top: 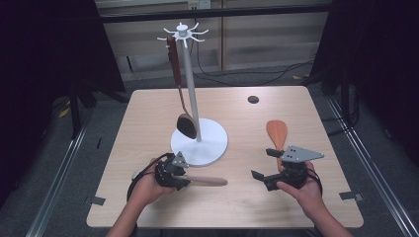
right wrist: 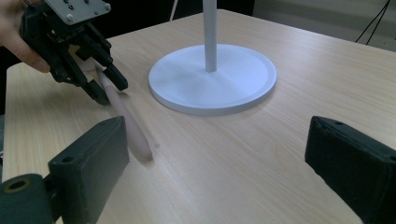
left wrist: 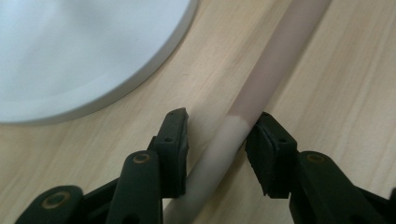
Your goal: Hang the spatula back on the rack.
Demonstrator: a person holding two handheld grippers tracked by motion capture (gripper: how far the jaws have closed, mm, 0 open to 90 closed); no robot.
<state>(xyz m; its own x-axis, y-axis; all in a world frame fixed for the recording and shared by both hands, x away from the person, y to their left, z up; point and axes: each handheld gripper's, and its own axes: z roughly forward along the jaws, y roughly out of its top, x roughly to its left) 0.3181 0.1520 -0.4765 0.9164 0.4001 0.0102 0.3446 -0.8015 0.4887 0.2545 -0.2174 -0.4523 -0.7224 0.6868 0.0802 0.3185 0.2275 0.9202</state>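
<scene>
Left gripper (top: 184, 178), near the table's (top: 148, 118) front edge left of centre: jaws straddle the pale utensil handle (left wrist: 261, 79); one pad touches it, the other stands just clear, so it is not yet clamped. The handle lies flat on the table, just in front of the white stand base (top: 207, 143). A brown ladle (top: 186, 126) hangs from the stand. Right gripper (top: 264, 165), near the front edge right of centre: jaws released, wide apart, nothing between them. A wooden spatula (top: 277, 133) lies just beyond it.

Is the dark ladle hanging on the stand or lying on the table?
Hanging: the ladle hangs from the stand.
</scene>
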